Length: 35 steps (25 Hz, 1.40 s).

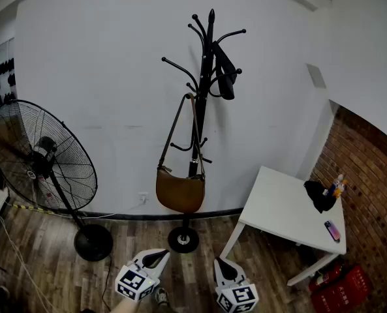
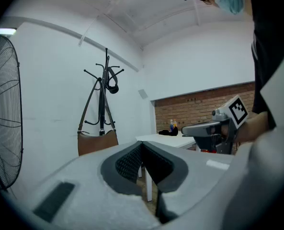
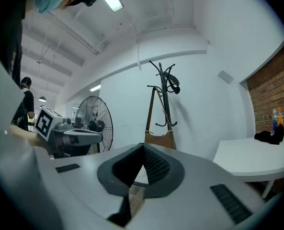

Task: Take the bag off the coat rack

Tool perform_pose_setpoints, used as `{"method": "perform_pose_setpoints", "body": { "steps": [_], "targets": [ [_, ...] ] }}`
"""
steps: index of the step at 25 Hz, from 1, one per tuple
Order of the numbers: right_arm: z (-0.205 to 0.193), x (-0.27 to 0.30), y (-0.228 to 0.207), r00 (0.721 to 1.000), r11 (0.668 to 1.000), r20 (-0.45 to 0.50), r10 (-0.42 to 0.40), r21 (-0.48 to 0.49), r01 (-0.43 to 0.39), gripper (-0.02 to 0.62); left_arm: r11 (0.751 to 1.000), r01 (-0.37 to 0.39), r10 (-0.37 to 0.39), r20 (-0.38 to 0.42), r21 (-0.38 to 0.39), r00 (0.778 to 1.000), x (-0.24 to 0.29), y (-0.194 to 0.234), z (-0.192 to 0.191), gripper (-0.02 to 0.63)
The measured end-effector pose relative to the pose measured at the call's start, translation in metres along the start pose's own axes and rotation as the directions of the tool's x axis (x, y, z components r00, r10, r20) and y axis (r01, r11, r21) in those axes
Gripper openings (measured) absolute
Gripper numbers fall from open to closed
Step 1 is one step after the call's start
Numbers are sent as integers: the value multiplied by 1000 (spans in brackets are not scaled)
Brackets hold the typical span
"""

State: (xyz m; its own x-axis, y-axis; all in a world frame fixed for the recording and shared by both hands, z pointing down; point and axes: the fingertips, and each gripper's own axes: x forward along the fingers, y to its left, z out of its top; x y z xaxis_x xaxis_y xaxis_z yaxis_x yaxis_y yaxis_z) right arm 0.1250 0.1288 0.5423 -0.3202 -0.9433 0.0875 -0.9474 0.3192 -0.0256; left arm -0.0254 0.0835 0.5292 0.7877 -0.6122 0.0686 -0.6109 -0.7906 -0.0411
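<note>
Left gripper [image 2: 142,150]: jaws closed tip to tip, nothing between them, touching nothing; held low, well apart from the rack.
Right gripper [image 3: 142,153]: jaws also pressed together, empty, just beside the left one.
Bag [image 1: 180,192]: brown, hanging by its strap from a side hook of the coat rack [image 1: 205,77], resting against the pole's lower part, above the round base.

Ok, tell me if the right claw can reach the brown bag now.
Probably not yet: the right claw is shut and well short of the brown bag on the coat rack. Nothing stands between them, though.
</note>
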Motion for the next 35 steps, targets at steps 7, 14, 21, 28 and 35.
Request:
{"method": "perform_pose_setpoints", "body": {
  "steps": [7, 14, 21, 28, 35],
  "targets": [
    [5, 8, 2, 1000, 1000, 25, 18, 19, -18, -2, 1000, 11, -11, 1, -10, 1000, 4, 4, -3, 8],
    [7, 29, -7, 999, 999, 37, 13, 45, -14, 8, 1000, 12, -12, 4, -24, 1000, 19, 17, -10, 28],
    [16, 66, -27, 1000, 999, 25, -5, 48, 4, 98, 999, -23, 23, 9, -42, 1000, 42, 56, -3, 193],
    [23, 115, -47, 999, 998, 29, -27, 51, 26, 105, 999, -29, 30, 35, -28, 999, 72, 97, 4, 196],
    [37, 166, -62, 997, 996, 56, -52, 73, 48, 118, 999, -44, 45, 39, -10, 998, 96, 140, 10, 203]
  ]
}}
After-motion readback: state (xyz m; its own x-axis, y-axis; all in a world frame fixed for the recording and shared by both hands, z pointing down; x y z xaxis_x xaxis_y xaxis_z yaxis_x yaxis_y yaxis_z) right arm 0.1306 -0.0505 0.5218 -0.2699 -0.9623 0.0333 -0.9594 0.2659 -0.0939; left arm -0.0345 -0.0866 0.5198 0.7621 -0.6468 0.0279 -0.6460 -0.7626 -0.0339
